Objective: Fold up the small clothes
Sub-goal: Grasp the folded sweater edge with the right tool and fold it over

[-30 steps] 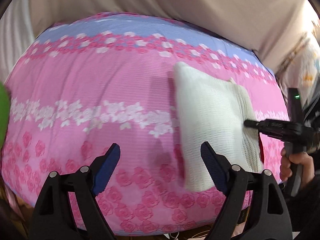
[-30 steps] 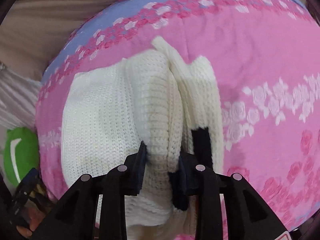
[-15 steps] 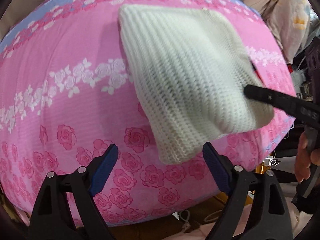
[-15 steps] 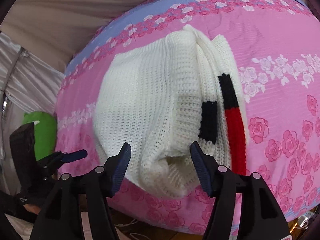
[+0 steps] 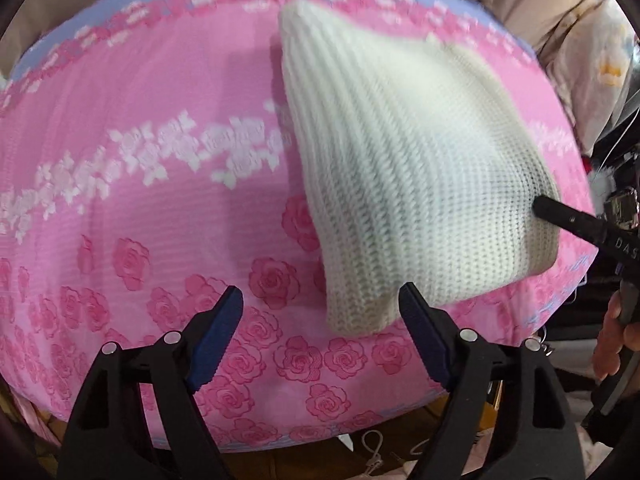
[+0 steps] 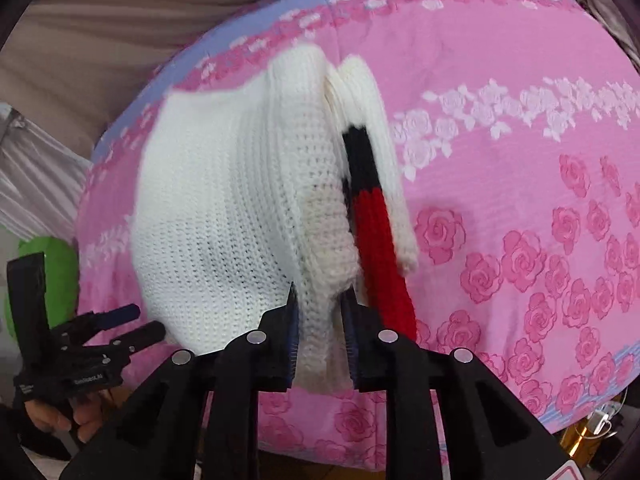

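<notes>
Right wrist view: right gripper (image 6: pixel 320 312) pinches the near edge of the white knit (image 6: pixel 224 208), which lies folded on the pink cover (image 6: pixel 520 80) near its front edge; jaws easing open with the fabric between them. Left gripper (image 5: pixel 320 332) hovers wide and empty at the knit's near corner. Looks like the final-fold or reposition step; next move likely needs the left to grab that corner.

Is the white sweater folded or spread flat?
Folded: the white sweater lies in stacked layers, with a black and red stripe showing between them.
</notes>
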Demonstrator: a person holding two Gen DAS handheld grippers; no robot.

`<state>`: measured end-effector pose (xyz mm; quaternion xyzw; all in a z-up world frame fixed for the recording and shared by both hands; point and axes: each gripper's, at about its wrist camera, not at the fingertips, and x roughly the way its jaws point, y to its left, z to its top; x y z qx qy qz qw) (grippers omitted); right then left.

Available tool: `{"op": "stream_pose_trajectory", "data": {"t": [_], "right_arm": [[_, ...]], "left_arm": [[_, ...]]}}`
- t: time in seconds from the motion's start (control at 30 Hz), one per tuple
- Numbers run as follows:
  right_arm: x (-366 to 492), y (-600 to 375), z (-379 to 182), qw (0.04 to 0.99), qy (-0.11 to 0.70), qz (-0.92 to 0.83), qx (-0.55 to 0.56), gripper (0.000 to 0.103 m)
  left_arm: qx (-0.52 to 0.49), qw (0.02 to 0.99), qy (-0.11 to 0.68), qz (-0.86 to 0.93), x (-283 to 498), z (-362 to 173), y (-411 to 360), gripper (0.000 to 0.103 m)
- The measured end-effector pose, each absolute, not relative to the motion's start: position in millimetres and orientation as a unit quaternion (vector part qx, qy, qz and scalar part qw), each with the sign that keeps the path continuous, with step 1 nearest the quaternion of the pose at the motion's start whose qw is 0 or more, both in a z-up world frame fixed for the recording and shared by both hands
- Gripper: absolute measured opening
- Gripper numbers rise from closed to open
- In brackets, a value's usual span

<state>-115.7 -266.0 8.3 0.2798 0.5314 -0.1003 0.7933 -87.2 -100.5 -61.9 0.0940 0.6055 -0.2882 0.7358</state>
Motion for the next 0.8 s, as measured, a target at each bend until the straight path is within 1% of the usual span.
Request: {"op": "stream_pose_trajectory", "data": {"t": [0.03,0.1,0.2,0.33,0.37,0.4,0.43,0.5,0.57,0.63,0.7,0.73,0.77,0.8], "right_arm": [[-112.1,-267.8,21.3,0.802,0.521,-0.096,0.275,0.031],[-99.3,-273.5,40.6,0.818,0.505,-0.101,0.256,0.048],[-63.4,-291.7,46.8,0.826,0.493,-0.111,0.249,0.052],[-20.9,-292.7,14.1,0.807,0.519,-0.098,0.265,0.054],[-14.4,-289.3,5.1,0.801,0.527,-0.091,0.269,0.050],[-9.4,-284.5,-2.7,0.794,0.536,-0.083,0.275,0.026],[-6.6,-281.5,-4.2,0.794,0.538,-0.077,0.273,0.019],[-9.3,-279.5,17.6,0.814,0.511,-0.071,0.267,0.015],[-19.4,-282.3,56.7,0.845,0.461,-0.076,0.261,0.015],[-30.3,-290.5,76.1,0.859,0.436,-0.096,0.249,0.015],[-29.4,-302.1,58.7,0.849,0.459,-0.115,0.236,0.015],[-24.0,-308.5,30.0,0.829,0.496,-0.124,0.225,0.015],[-22.7,-314.4,4.8,0.808,0.526,-0.125,0.234,0.016],[-24.9,-320.1,-10.7,0.798,0.528,-0.117,0.268,0.018]], "left_arm": [[0.082,0.744,0.596,-0.290,-85.6,-52.0,-96.4,0.079],[0.073,0.755,0.584,-0.288,-81.7,-41.1,-93.6,0.080],[0.072,0.772,0.568,-0.278,-74.1,-30.2,-94.5,0.081],[0.077,0.779,0.563,-0.263,-63.3,-22.3,-104.9,0.082],[0.079,0.781,0.561,-0.261,-61.7,-20.9,-106.4,0.082],[0.080,0.783,0.559,-0.260,-60.4,-19.6,-110.2,0.082],[0.082,0.786,0.557,-0.258,-59.0,-17.5,-110.5,0.083],[0.082,0.792,0.551,-0.252,-55.1,-13.1,-111.3,0.085],[0.082,0.795,0.549,-0.245,-49.0,-13.2,-112.8,0.085],[0.088,0.794,0.554,-0.236,-43.1,-19.2,-116.8,0.085],[0.092,0.790,0.561,-0.231,-40.1,-26.5,-121.9,0.085],[0.094,0.787,0.564,-0.230,-39.7,-29.5,-124.0,0.085],[0.098,0.784,0.569,-0.228,-39.4,-33.2,-126.7,0.085],[0.101,0.782,0.571,-0.228,-39.5,-35.0,-128.1,0.085]]}}
